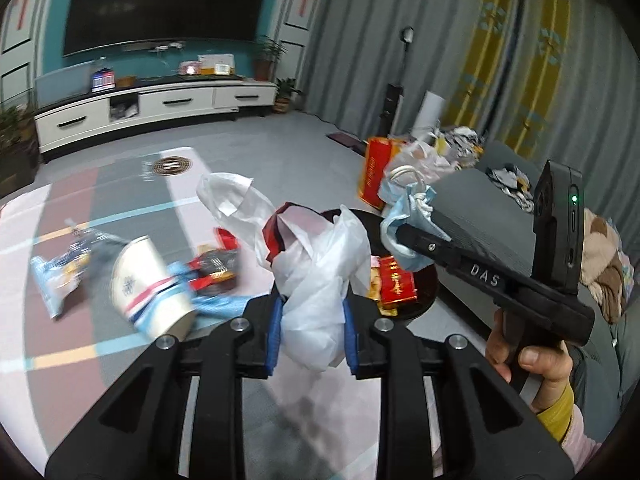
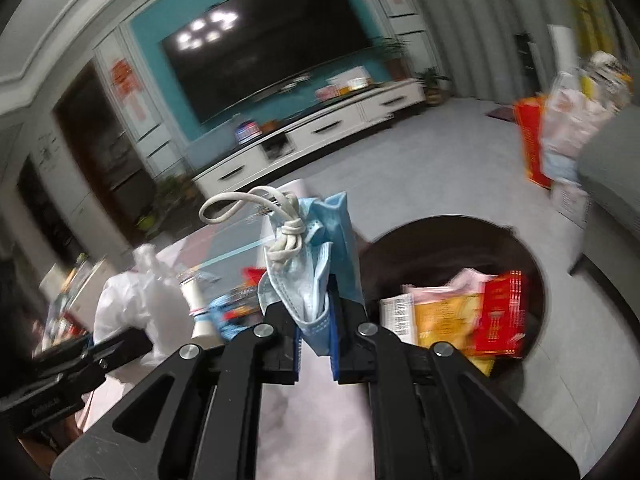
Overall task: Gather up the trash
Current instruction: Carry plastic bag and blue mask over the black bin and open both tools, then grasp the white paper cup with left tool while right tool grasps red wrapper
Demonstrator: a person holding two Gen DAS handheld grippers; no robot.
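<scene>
Left tongs (image 1: 312, 330) pinch my bag (image 1: 320, 272); right tongs (image 2: 316, 350) clamp my mask (image 2: 308, 276). Bin (image 2: 516, 236) sits just ahead-right of the right tongs, nearer them.

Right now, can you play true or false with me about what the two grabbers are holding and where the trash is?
1. The left gripper holds a crumpled white plastic bag. True.
2. The right gripper is empty. False: it is shut on a light blue face mask with white ear loops.
3. The dark round bin has nothing inside. False: red and yellow wrappers lie in it.
4. A white paper cup with red and blue stripes lies tipped on the floor mat. True.
5. A big dark television hangs on the teal wall. True.
</scene>
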